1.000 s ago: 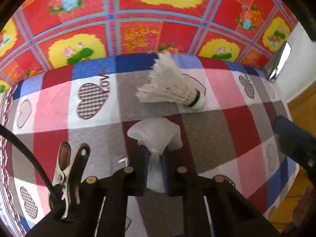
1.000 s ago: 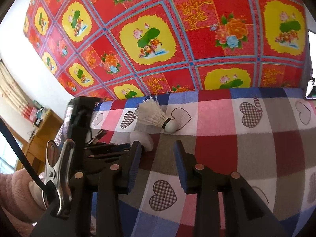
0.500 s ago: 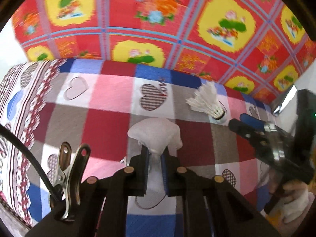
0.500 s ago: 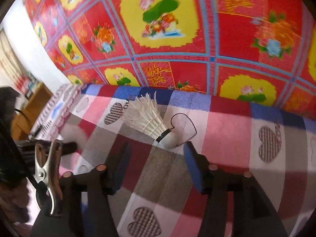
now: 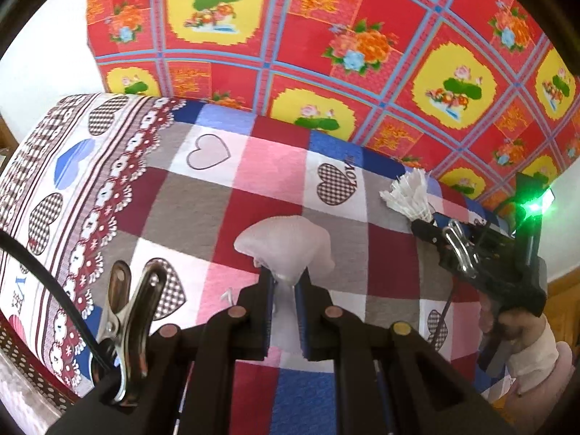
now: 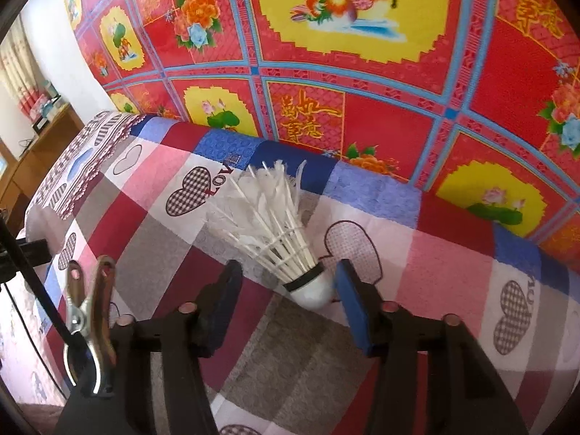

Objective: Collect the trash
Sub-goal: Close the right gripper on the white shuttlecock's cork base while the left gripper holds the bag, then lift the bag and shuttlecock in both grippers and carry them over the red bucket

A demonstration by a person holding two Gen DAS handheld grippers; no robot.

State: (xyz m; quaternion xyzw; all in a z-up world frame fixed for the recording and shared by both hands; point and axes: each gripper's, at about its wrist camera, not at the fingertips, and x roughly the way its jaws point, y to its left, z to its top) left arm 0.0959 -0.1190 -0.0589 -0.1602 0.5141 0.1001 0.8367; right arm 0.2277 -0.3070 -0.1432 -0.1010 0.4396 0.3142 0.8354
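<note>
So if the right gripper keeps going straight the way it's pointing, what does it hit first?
Most likely the shuttlecock: its cork tip lies between the closing jaws of the right gripper, not yet pinched. Depth is unclear; the checked cloth lies right beneath.

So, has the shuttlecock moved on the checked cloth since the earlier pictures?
No. The shuttlecock lies by the same heart on the cloth; only the cameras moved.

My left wrist view looks steeply down over the checked heart-print cloth [image 5: 253, 195]; my right sits closer. Both share the white feathered shuttlecock [image 6: 279, 232] and red floral backdrop [image 5: 326, 36].
</note>
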